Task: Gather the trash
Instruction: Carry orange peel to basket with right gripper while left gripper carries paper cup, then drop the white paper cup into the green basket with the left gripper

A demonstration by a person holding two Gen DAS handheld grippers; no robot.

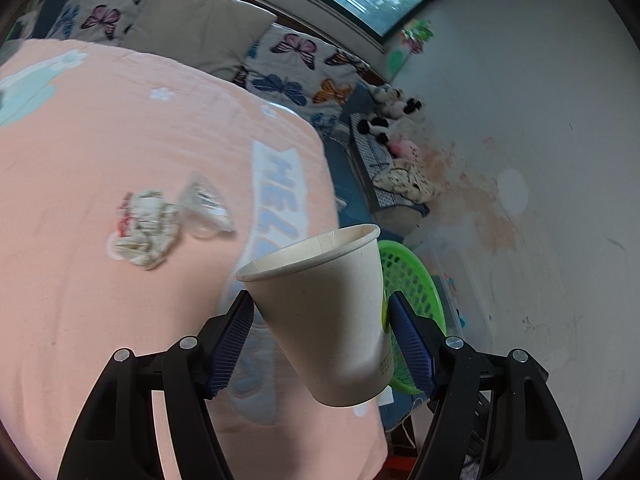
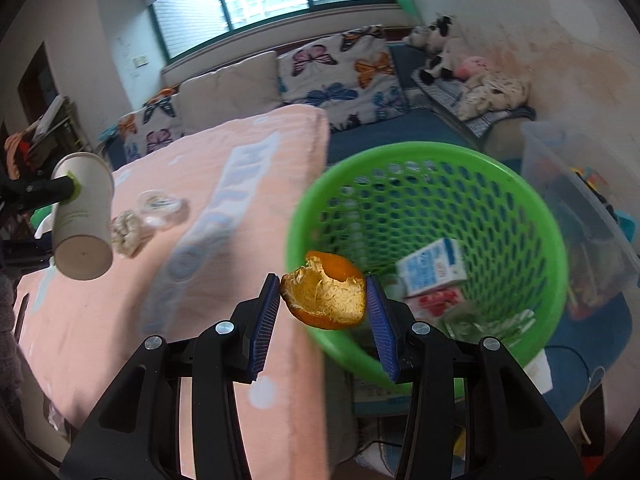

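Observation:
My left gripper (image 1: 320,312) is shut on a white paper cup (image 1: 324,312), held tilted above the pink bed cover (image 1: 100,152); the cup also shows in the right wrist view (image 2: 82,216). My right gripper (image 2: 322,300) is shut on a piece of orange peel (image 2: 326,296), at the near rim of a green mesh basket (image 2: 432,168). The basket holds a blue-and-white carton (image 2: 434,266) and other wrappers. The basket shows partly behind the cup in the left wrist view (image 1: 416,280). A crumpled wrapper (image 1: 144,228) and a clear plastic piece (image 1: 204,204) lie on the bed.
Butterfly-print pillows (image 1: 296,68) line the back of the bed. Plush toys (image 1: 392,120) and a cloth lie on a bench by the stained wall. A clear plastic bin (image 2: 580,200) stands right of the basket.

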